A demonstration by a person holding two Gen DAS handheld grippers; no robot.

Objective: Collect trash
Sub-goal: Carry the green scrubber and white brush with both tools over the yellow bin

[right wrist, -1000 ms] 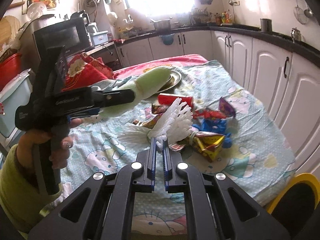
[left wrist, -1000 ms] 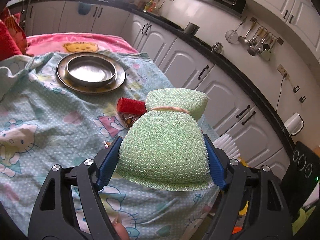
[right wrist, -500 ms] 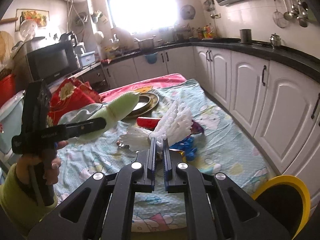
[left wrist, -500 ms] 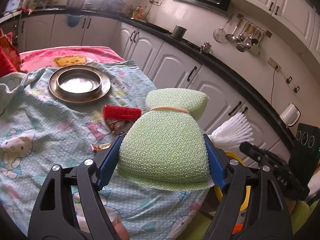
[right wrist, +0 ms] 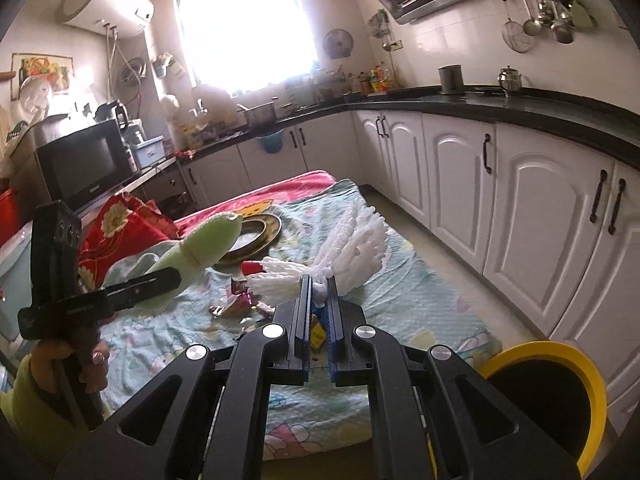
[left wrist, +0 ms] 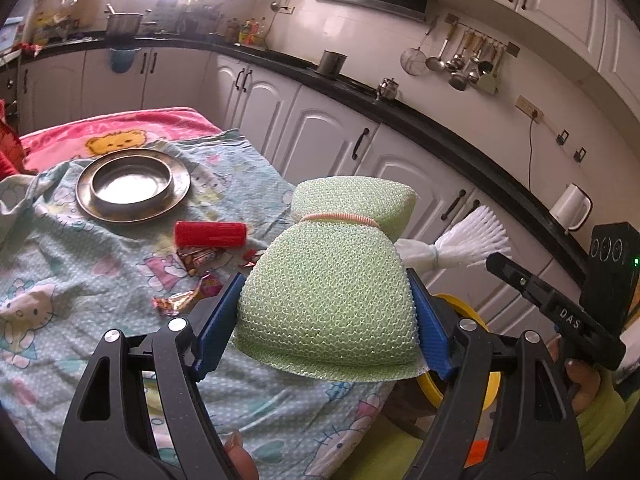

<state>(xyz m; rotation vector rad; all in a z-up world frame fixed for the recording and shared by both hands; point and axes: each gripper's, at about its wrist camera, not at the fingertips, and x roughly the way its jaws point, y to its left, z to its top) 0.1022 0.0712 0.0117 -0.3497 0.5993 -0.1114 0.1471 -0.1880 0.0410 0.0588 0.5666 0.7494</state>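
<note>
Candy wrappers [left wrist: 188, 280] are lying scattered on the cartoon-print bedsheet [left wrist: 60, 264] toward the left of the left wrist view, just in front of a red tube [left wrist: 210, 234], which is sitting near a round metal plate [left wrist: 132, 184] holding a metal bowl. Moving right, the left tongs [left wrist: 326, 316] are gripping a green foam net [left wrist: 328, 292] by its wide lower half, the blue pads pressing on both of its sides and holding it up above the sheet; a pink band is cinching the net near its top. Further right, a white foam net [left wrist: 464, 248] is sticking out from behind the green one, pinched at its tied middle by the right tongs [right wrist: 319, 300], whose jaws are standing almost fully together on it, as the right wrist view shows. In that view the white net's two frayed ends are fanning out left and right above the bed, with the wrappers lying on the sheet below and behind it. A yellow-rimmed bin [right wrist: 560, 396] is standing on the floor beside the bed, at the lower right of the right wrist view and partly hidden behind the green net in the left one. White cabinets under a dark worktop [right wrist: 520, 108] are running along the right wall.
</note>
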